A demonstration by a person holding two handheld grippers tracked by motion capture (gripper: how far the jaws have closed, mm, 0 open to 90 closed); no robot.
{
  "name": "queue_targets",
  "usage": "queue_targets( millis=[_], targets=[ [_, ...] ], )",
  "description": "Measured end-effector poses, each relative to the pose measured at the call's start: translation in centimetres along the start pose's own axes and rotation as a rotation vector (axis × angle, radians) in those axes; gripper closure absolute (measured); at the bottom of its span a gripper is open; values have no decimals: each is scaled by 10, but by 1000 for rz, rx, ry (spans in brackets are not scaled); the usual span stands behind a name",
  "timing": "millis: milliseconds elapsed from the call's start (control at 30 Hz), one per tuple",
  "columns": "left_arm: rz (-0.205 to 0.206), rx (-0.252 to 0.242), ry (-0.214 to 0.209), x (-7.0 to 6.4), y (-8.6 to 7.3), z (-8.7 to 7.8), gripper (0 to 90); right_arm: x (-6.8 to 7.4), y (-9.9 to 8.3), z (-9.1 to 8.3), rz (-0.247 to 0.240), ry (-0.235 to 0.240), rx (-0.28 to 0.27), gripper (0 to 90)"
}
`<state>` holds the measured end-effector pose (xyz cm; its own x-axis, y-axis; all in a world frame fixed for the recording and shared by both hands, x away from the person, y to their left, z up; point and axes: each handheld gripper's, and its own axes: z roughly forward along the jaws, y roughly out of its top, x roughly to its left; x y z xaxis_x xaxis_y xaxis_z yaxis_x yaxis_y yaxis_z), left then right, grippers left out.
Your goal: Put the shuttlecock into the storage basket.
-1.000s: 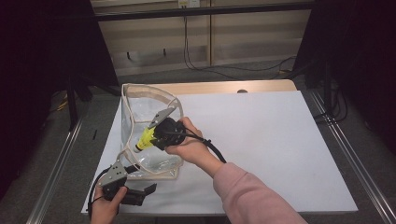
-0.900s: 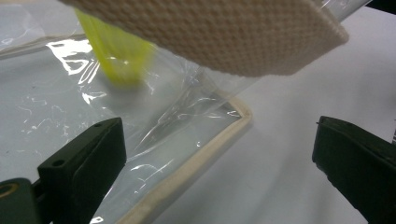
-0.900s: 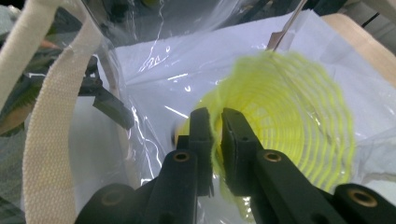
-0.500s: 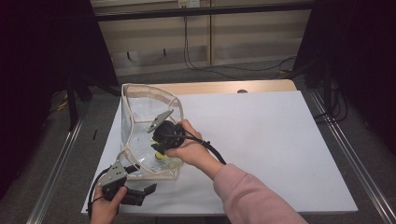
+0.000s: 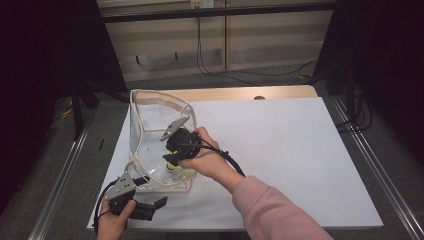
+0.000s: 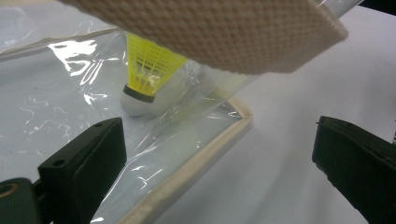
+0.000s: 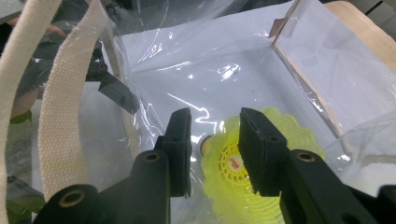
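The step in hand looks like dropping a yellow shuttlecock point(image 7: 252, 177) into the clear bag point(image 5: 150, 125) near the desk's point(image 5: 300, 150) left edge. The right claw point(image 7: 212, 154) is inside the bag, jaws parted, shuttlecock released just beneath them, cork on the bag floor. The left claw point(image 6: 210, 154) sits released at the bag's front corner. Next, I judge, the right claw must lift clear without snagging the strap point(image 7: 60, 130).

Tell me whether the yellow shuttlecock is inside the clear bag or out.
Inside: the shuttlecock sits behind the clear bag film, below the right tool.
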<state>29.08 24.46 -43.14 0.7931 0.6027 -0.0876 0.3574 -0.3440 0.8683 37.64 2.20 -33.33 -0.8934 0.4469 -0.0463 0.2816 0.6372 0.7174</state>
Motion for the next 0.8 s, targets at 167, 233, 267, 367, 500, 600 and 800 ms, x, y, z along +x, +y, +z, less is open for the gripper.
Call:
queue_targets(
  millis=[167, 233, 267, 367, 500, 600, 800],
  targets=[
    [2, 2, 4, 0, 0, 0, 28, -1, 0, -3, 9, 2, -12, 603],
    [-3, 2, 2, 0, 0, 0, 28, -2, 0, -4, 3, 0, -20, 601],
    [-2, 3, 3, 0, 0, 0, 27, -2, 0, -5, 7, 4, -17, 601],
    [-2, 0, 2, 0, 0, 0, 26, -3, 0, -5, 12, -1, -15, 601],
    [5, 7, 7, 0, 0, 0, 26, -3, 0, -2, 14, 1, -20, 599],
    [0, 4, 4, 0, 0, 0, 26, -3, 2, -1, 9, -3, -10, 591],
    [2, 3, 2, 1, 0, 0, 26, -4, 3, -2, 15, -11, -5, 524]
  ],
)
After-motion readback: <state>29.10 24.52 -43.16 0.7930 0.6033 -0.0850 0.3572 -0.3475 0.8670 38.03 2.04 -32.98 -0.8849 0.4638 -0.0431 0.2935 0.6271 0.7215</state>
